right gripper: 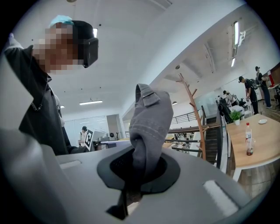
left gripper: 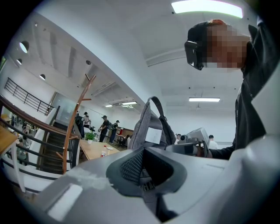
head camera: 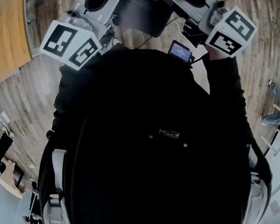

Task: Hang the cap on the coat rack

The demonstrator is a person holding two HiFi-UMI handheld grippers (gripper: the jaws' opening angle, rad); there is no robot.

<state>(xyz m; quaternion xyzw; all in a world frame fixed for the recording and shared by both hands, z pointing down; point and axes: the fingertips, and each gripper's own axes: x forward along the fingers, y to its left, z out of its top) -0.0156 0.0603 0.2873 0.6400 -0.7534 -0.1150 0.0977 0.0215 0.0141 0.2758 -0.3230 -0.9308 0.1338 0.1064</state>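
Both tongs were raised in front of the person. The left tongs (left gripper: 146,177) and the right tongs (right gripper: 133,175) were each closed tight on the cloth of the grey cap (right gripper: 151,120), which was held up in the air between them. The wooden coat rack (right gripper: 195,111) stood well apart, beside a staircase (left gripper: 52,148) with dark railings. Near it a pale wood tabletop (right gripper: 262,146) carried a bottle (right gripper: 248,139). The floor (head camera: 23,101) was grey-brown plank and the ceiling (left gripper: 131,39) white with strip lights (left gripper: 205,6). Several people (left gripper: 105,127) stood at the far end.
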